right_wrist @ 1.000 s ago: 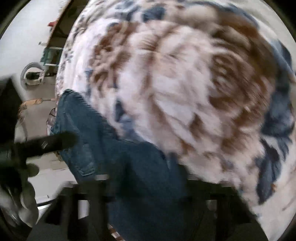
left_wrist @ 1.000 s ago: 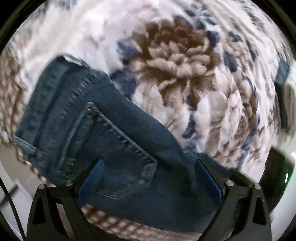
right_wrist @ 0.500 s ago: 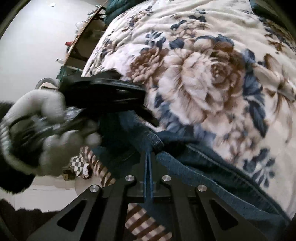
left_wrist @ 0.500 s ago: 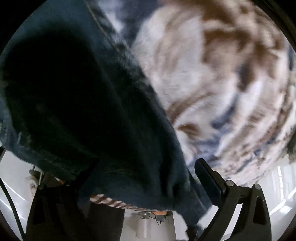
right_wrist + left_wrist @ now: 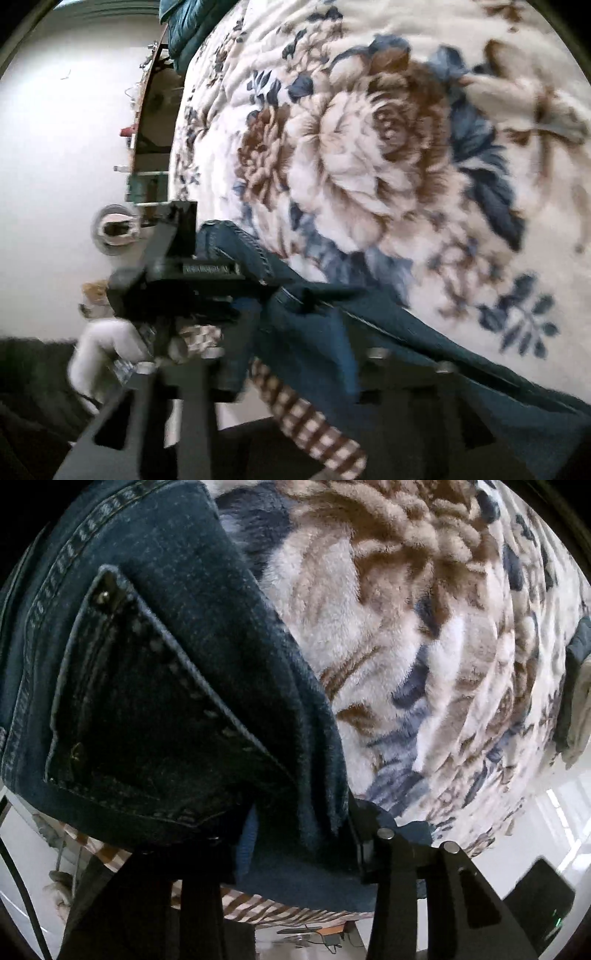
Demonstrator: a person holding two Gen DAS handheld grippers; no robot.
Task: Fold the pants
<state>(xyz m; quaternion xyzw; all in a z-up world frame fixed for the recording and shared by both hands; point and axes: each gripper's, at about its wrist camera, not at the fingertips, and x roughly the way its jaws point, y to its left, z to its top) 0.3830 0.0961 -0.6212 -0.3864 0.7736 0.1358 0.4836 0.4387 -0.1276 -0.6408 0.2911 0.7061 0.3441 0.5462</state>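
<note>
since the jeans (image 5: 155, 672) lie bunched at the bed's edge on the floral blanket (image 5: 424, 646), folding looks barely begun. the left gripper (image 5: 303, 834) has its jaws clamped on denim beside the back pocket (image 5: 140, 709); the right gripper (image 5: 295, 369) has its jaws part open around blurred denim, grip uncertain.

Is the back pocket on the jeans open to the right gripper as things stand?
Probably not directly. The left gripper has the jeans between its fingers, just beside the back pocket, and its body crosses the right gripper's view.
</note>
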